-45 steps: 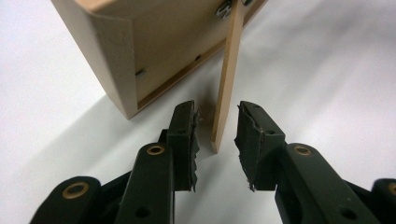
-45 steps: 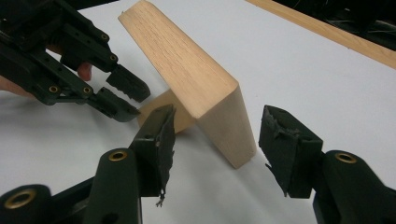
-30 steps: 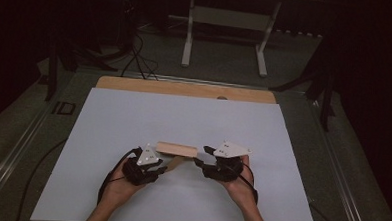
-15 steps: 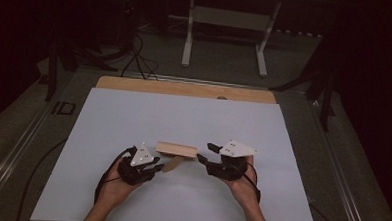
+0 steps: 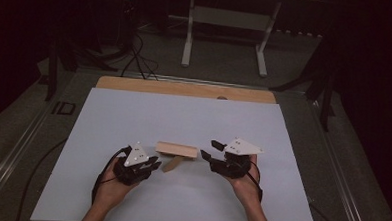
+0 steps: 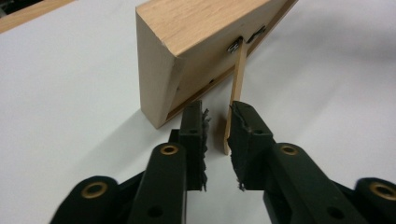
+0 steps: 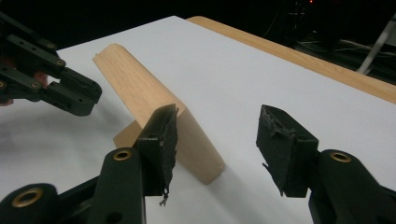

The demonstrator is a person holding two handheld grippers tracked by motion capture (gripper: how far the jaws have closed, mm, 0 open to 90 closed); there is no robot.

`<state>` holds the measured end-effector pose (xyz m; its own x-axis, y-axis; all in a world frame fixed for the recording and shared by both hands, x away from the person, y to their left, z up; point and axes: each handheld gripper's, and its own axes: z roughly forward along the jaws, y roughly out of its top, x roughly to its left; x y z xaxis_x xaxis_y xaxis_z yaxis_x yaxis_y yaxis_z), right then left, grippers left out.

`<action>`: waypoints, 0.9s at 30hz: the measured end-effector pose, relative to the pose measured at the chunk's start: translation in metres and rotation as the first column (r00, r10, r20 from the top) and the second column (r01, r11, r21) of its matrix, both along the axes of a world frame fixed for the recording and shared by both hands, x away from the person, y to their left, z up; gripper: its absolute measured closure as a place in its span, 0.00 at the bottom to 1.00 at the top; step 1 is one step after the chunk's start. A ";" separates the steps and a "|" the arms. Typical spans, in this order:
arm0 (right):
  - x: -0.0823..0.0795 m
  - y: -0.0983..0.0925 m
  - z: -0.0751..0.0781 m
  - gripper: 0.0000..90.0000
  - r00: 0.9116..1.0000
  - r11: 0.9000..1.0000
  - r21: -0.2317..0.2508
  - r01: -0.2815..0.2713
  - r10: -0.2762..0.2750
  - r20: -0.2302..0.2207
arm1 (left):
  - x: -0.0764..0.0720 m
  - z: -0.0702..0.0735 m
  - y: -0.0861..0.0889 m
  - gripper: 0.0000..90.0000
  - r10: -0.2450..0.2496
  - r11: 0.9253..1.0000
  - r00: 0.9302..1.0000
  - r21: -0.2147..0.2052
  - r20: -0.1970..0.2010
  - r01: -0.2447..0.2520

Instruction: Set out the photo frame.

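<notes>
The table [image 5: 133, 118] is covered by a white sheet, with a strip of bare wood along its far edge; on it, near the person's side and about midway between the two hands, stands a wooden picture frame [image 5: 176, 149], seen from the back and leaning on its thin wooden stand [image 5: 172, 164]; in the left gripper view the frame [image 6: 196, 42] tilts away, its lower corner on the sheet, and the stand [image 6: 236, 88] runs down from a small metal hinge on the frame's back to the table.

The left gripper [image 5: 149, 166] lies low at the frame's left end, pointing at the stand; its jaws are narrow and have just been closing, and in the left gripper view [image 6: 217, 135] the foot of the stand sits in the gap between them, against or just beside the right-hand pad; I cannot tell whether that pad presses on it, and the other pad is clear of it.

The right gripper [image 5: 208, 153] sits at the frame's right end, jaws wide; in the right gripper view [image 7: 217, 135] the frame's near end [image 7: 154, 107] lies between the jaws, just beside the left-hand one and well apart from the other.
</notes>
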<state>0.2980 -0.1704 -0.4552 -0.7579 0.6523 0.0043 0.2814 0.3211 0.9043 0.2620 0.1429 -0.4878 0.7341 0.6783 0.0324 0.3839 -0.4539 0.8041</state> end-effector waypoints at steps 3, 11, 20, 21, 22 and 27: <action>0.001 -0.001 -0.001 0.53 1.000 1.000 0.002 0.017 -0.017 -0.002 | -0.001 0.001 -0.001 0.86 -0.003 1.000 1.000 0.002 0.002 0.003; 0.008 -0.005 -0.005 0.58 0.997 0.997 0.030 0.075 -0.075 -0.015 | -0.003 0.004 -0.001 0.95 -0.002 1.000 1.000 -0.011 0.025 0.003; 0.012 0.001 -0.010 0.97 0.995 0.995 0.033 0.098 -0.098 -0.028 | -0.002 0.006 -0.003 0.99 0.003 1.000 1.000 -0.022 0.024 -0.003; 0.012 0.003 -0.010 0.98 0.995 0.995 0.031 0.098 -0.097 -0.029 | -0.002 0.006 -0.004 0.99 0.004 1.000 1.000 -0.024 0.025 -0.004; 0.013 0.004 -0.011 0.99 0.995 0.995 0.025 0.098 -0.097 -0.029 | -0.002 0.006 -0.004 0.99 0.004 1.000 1.000 -0.026 0.023 -0.004; 0.017 0.013 -0.014 1.00 0.996 0.996 -0.009 0.090 -0.090 -0.022 | 0.000 0.005 -0.005 1.00 0.010 1.000 1.000 -0.019 0.018 -0.010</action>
<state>0.3151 -0.1570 -0.4693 -0.6961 0.7178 0.0154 0.3298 0.3005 0.8949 0.2617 0.1377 -0.4830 0.7266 0.6863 0.0329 0.3737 -0.4350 0.8192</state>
